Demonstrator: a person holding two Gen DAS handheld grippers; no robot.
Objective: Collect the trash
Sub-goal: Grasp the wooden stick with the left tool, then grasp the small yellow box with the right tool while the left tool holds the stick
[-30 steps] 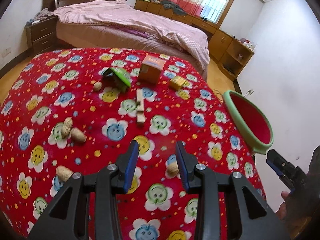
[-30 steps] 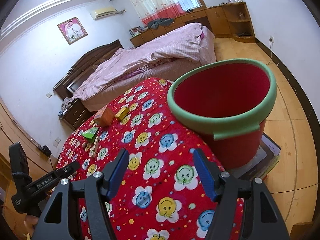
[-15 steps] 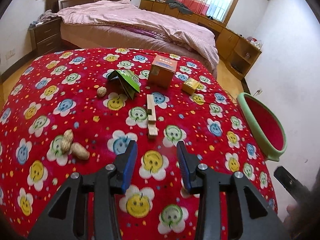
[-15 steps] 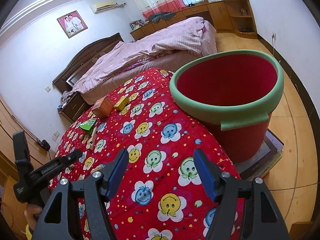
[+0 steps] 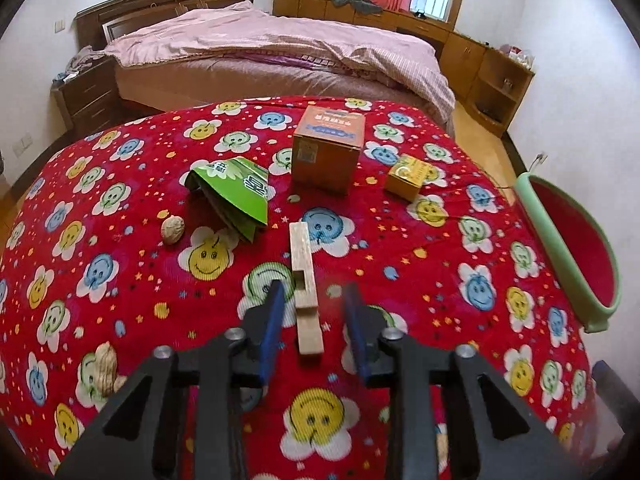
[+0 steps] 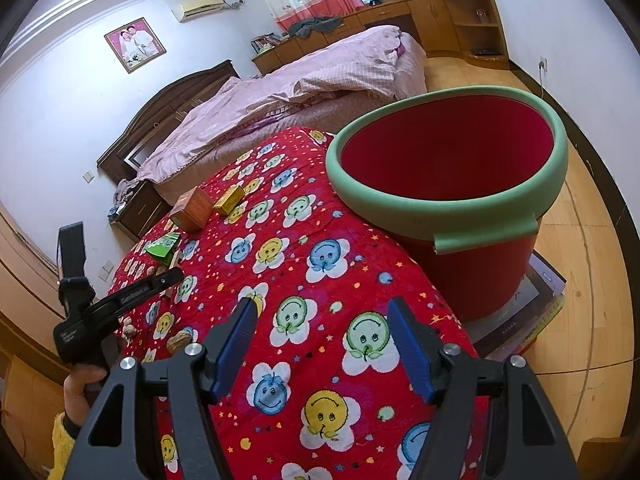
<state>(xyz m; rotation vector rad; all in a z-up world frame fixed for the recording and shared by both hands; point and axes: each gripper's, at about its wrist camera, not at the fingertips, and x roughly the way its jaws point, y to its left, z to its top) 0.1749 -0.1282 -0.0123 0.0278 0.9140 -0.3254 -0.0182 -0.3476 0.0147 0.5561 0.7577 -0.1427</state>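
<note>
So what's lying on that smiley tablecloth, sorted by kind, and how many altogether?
Boxes: 2, an orange box and a small yellow box
Green packet: 1
Wooden stick: 1
Nuts in shell: 2, a walnut and a peanut
Total in the left view: 6

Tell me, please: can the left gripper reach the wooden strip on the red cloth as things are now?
Probably yes. The left gripper is open, and the near end of the wooden strip already lies between its blue fingers. Nothing stands in between; the green packet and orange box lie farther off.
</note>
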